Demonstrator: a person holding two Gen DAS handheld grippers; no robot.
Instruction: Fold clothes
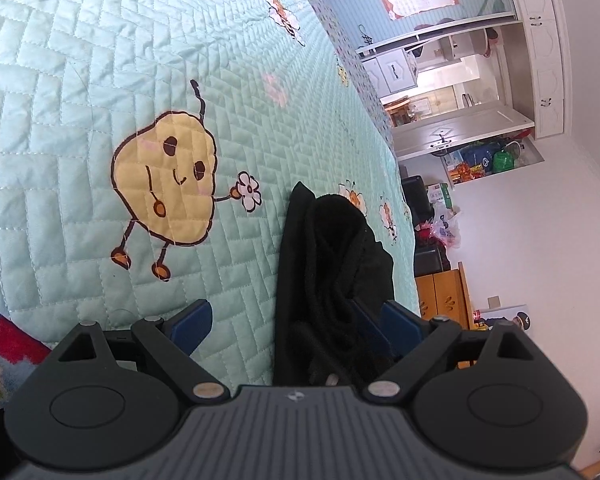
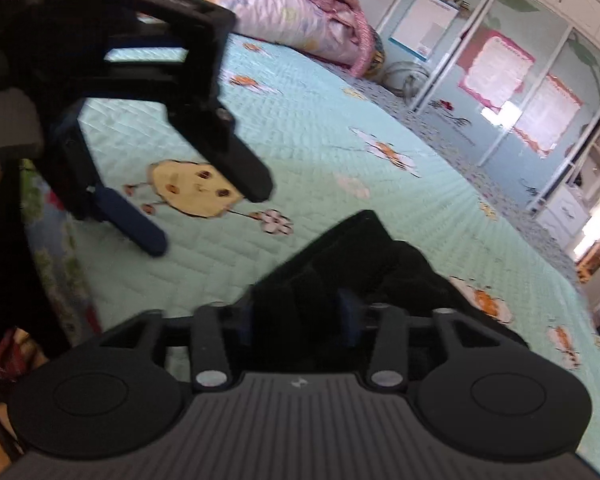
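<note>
Black garment (image 1: 332, 272), folded into a narrow bundle, lies on the pale green quilted bedspread (image 1: 80, 60), near the bed's edge and just beside the printed yellow cartoon figure (image 1: 166, 182) holding a flower.

Left gripper (image 1: 296, 320): jaws stand wide apart. The garment's near end lies between them, against the right-hand blue pad; the left-hand pad is well clear of the cloth, over bare quilt. No clamping visible.

Right gripper (image 2: 300, 312): jaws partly open, the garment's near end bunched between the two blue pads. Whether the pads press on the fabric cannot be told; the cloth hides them and the view is motion-blurred.

In the right wrist view the left gripper (image 2: 204, 216) hangs above the quilt over the cartoon figure, fingers spread. Rolled pink bedding (image 2: 300, 12) lies at the far end of the bed, mirrored wardrobe doors (image 2: 500, 80) beyond.
</note>
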